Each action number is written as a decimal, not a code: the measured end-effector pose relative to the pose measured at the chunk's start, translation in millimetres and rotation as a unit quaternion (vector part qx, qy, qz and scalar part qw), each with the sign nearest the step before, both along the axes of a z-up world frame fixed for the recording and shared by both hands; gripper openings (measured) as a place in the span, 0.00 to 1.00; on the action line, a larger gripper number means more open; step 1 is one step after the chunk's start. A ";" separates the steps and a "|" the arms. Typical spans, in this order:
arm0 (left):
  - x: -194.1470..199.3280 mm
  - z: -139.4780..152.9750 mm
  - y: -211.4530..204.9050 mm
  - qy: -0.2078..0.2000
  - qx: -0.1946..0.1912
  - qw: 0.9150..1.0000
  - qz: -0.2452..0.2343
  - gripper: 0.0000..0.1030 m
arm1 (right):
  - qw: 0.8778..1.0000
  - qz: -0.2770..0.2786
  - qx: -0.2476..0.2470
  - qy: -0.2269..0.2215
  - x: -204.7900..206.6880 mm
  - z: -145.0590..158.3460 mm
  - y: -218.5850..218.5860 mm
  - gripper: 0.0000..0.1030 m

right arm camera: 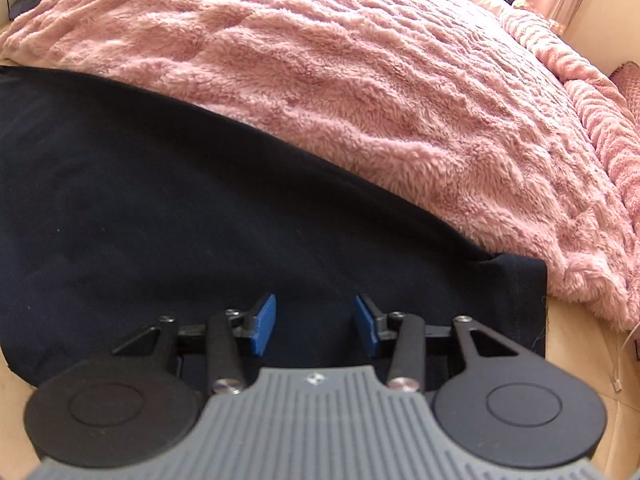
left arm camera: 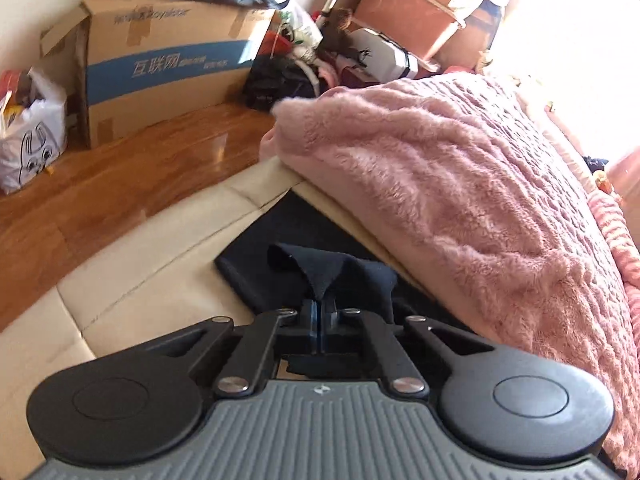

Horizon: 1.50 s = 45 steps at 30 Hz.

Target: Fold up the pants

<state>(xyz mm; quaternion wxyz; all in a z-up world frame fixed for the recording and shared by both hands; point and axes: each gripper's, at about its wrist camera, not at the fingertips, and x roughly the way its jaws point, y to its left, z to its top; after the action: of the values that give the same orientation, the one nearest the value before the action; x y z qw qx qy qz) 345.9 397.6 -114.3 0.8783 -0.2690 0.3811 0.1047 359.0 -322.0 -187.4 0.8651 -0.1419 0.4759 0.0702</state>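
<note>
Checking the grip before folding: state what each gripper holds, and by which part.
The left gripper pinches a raised fold at the edge of the dark navy fabric pants. The right gripper is open above them, holding nothing.

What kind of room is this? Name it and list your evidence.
Probably a lived-in bedroom: a bed under a fluffy pink blanket, a taped cardboard box on the wood floor, and piled clutter behind.

The left wrist camera looks forward along its left gripper, low over the cream bed edge, facing the wooden floor and a cardboard box. The right wrist camera sits close above the dark pants, aimed across the bed. Both views share the pants and the pink fleece blanket.
</note>
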 end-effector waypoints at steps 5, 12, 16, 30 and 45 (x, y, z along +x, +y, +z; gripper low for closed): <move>48.7 49.1 -8.9 0.029 0.116 0.990 -0.074 0.00 | 1.000 -0.007 -0.011 0.001 1.0 -1.0 -0.5 0.39; 104.7 16.2 -2.8 0.172 0.205 0.956 -0.123 0.00 | 1.000 -0.010 -0.023 0.004 1.4 -2.4 2.0 0.39; 108.0 -26.2 -5.1 0.221 0.218 0.943 -0.123 0.10 | 0.999 -0.009 -0.030 0.006 0.9 -1.6 3.8 0.39; 114.7 -13.8 42.5 0.131 0.046 0.989 -0.049 0.53 | 0.999 0.000 -0.050 0.005 2.0 -4.5 10.5 0.40; 89.0 27.7 -11.5 0.032 0.176 0.974 -0.140 0.07 | 0.999 0.006 -0.049 0.004 4.0 -6.0 10.7 0.41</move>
<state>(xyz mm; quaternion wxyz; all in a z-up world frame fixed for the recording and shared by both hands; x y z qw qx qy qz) 434.9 386.1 -86.5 0.9052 -0.0509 0.4183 0.0542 363.0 -311.2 -193.3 0.8550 -0.1867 0.4811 0.0522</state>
